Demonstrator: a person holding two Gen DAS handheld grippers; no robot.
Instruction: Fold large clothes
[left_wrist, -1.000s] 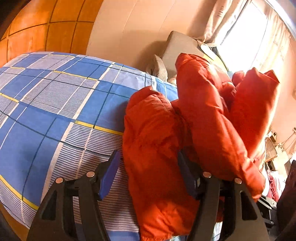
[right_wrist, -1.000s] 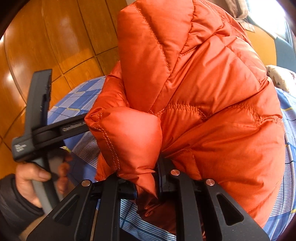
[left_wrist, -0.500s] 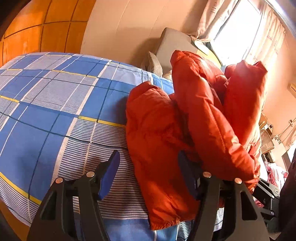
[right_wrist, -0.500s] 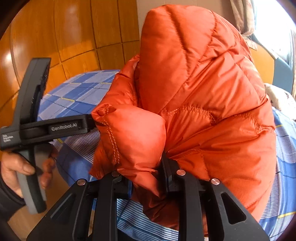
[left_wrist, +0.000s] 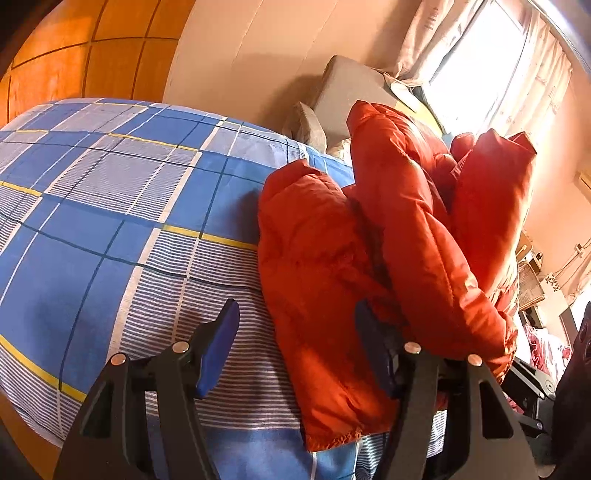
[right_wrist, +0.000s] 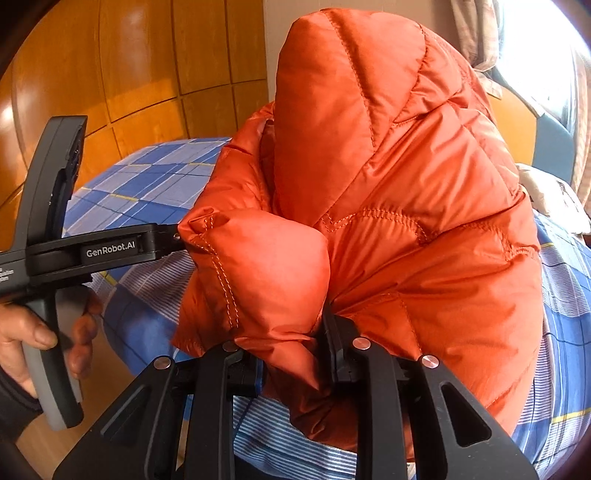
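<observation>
Right tool (right_wrist: 288, 354) clamps orange jacket (right_wrist: 388, 206) fold; left tool (left_wrist: 295, 343) open, jacket against right finger.

wall: orange wood panels (left_wrist: 74, 70), cream plaster (left_wrist: 258, 55) | window (left_wrist: 476, 59): bright, pale curtains (left_wrist: 424, 33) | bed (left_wrist: 110, 221): blue plaid sheet | grey cushion (left_wrist: 351, 92)

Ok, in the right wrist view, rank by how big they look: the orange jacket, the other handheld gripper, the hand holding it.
1. orange jacket, fills most of the frame, though it sits right at the camera.
2. left gripper, its black body.
3. hand, partly cut off at the edge, so its rank is unsure.
</observation>
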